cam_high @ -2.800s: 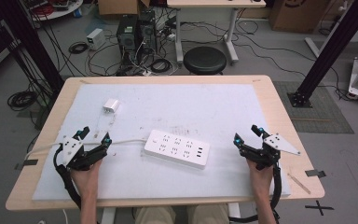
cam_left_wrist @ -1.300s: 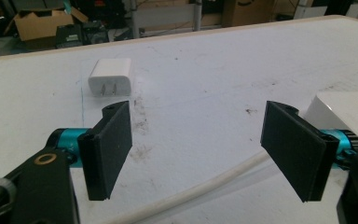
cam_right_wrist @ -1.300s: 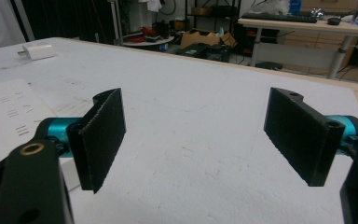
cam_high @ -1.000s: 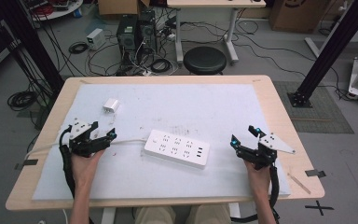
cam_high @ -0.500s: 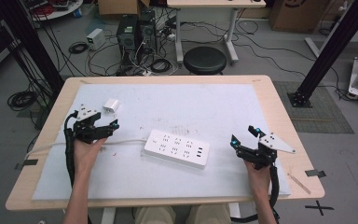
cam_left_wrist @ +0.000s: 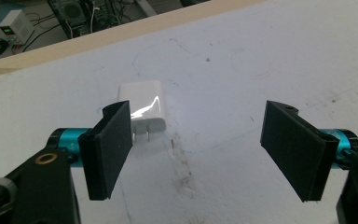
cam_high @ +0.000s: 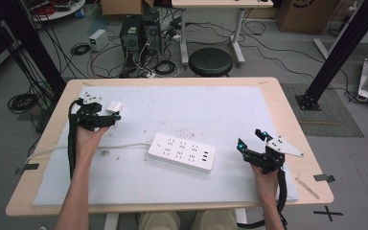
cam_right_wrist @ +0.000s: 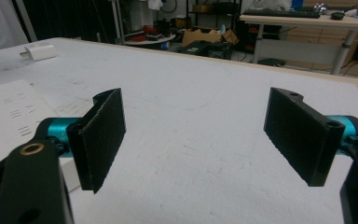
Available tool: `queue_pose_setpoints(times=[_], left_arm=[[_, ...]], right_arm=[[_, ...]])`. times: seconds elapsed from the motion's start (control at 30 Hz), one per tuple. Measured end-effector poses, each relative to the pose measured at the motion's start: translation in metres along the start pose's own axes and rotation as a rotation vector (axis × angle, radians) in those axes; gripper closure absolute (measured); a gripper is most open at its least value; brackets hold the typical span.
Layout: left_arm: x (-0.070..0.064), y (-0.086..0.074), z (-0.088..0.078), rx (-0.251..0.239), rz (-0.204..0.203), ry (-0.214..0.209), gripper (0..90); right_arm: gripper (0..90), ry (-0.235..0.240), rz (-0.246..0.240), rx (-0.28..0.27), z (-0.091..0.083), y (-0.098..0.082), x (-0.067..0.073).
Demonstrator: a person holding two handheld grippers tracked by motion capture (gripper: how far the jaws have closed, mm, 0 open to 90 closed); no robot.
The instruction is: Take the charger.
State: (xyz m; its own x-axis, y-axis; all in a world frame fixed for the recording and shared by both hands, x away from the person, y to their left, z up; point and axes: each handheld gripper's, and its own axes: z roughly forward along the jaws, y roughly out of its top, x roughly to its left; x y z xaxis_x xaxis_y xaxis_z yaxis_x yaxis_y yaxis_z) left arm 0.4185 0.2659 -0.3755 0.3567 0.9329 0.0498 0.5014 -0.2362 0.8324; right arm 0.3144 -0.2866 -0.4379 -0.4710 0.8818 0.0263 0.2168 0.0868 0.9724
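counter (cam_high: 287, 124): wooden top, most of it under a white mat (cam_high: 196, 110) with scuffs and faint pen marks.
power strip (cam_high: 182, 152): white, flat on the mat near the middle, 2 rows of sockets facing up; its white cord (cam_high: 76, 149) runs off toward the left edge of the counter.
charger (cam_left_wrist: 144, 103): small white plug-in block, lying on the mat at the far left, 2 metal prongs pointing toward the left gripper view's camera; in the high view it sits just beyond the left jaw tips (cam_high: 115, 106).
left hand-held gripper (cam_left_wrist: 200, 149): held low over the mat at the far left, jaws spread wide, nothing between them; the charger lies close by its left jaw, slightly beyond it.
right hand-held gripper (cam_right_wrist: 209, 135): held over the mat near the right edge, well apart from the power strip, jaws spread wide and empty.
hands: left hand (cam_high: 88, 136) and right hand (cam_high: 264, 178) each grip 1 tool from below.
floor: round black stool (cam_high: 211, 61), computer towers (cam_high: 139, 31) and loose cables beyond the counter.
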Motion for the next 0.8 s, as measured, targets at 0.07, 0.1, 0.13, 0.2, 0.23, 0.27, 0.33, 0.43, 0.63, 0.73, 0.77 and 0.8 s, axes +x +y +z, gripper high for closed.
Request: queue_pose_setpoints(times=[0.07, 0.1, 0.13, 0.2, 0.23, 0.27, 0.33, 0.43, 0.63, 0.73, 0.77, 0.8], left_arm=[[0.0, 0.002, 0.003, -0.018, 0.002, 0.007, 24.8], [0.001, 0.003, 0.004, -0.019, 0.002, 0.009, 24.7], [0.001, 0.002, 0.006, -0.012, -0.001, 0.012, 24.7], [0.003, 0.0, 0.011, 0.004, -0.02, 0.009, 24.3], [0.006, 0.0, 0.013, 0.01, -0.029, 0.004, 24.1], [0.006, 0.0, 0.013, 0.01, -0.029, 0.004, 23.7], [0.011, -0.002, 0.018, 0.022, -0.052, 0.012, 23.6], [0.013, -0.004, 0.024, 0.032, -0.06, 0.021, 23.6], [0.017, -0.002, 0.026, 0.027, -0.102, 0.005, 23.5], [0.018, 0.009, 0.029, 0.036, -0.068, 0.024, 22.5], [0.02, 0.012, 0.032, 0.039, -0.063, 0.029, 22.5], [0.021, 0.013, 0.035, 0.055, -0.071, 0.022, 22.5]], right_arm=[[21.0, 0.004, -0.008, 0.0, 0.0, 0.0, -0.001], [21.1, 0.004, -0.007, 0.001, 0.001, 0.0, -0.001], [21.1, 0.003, -0.006, 0.002, 0.001, 0.0, -0.001], [21.0, 0.003, 0.002, 0.004, 0.001, 0.0, -0.001], [21.0, 0.0, 0.002, 0.002, 0.0, 0.0, -0.001], [21.0, 0.0, 0.002, 0.002, 0.0, 0.0, -0.001], [21.0, 0.003, 0.005, 0.006, 0.0, 0.0, -0.001], [21.1, 0.0, 0.004, 0.006, 0.0, 0.0, 0.0], [21.0, 0.001, 0.007, 0.005, 0.0, 0.0, -0.001], [21.0, 0.005, 0.004, 0.004, 0.001, 0.0, -0.001], [21.0, 0.004, 0.008, 0.008, 0.001, 0.0, -0.001], [21.0, 0.006, 0.005, 0.008, 0.001, 0.0, -0.001]])
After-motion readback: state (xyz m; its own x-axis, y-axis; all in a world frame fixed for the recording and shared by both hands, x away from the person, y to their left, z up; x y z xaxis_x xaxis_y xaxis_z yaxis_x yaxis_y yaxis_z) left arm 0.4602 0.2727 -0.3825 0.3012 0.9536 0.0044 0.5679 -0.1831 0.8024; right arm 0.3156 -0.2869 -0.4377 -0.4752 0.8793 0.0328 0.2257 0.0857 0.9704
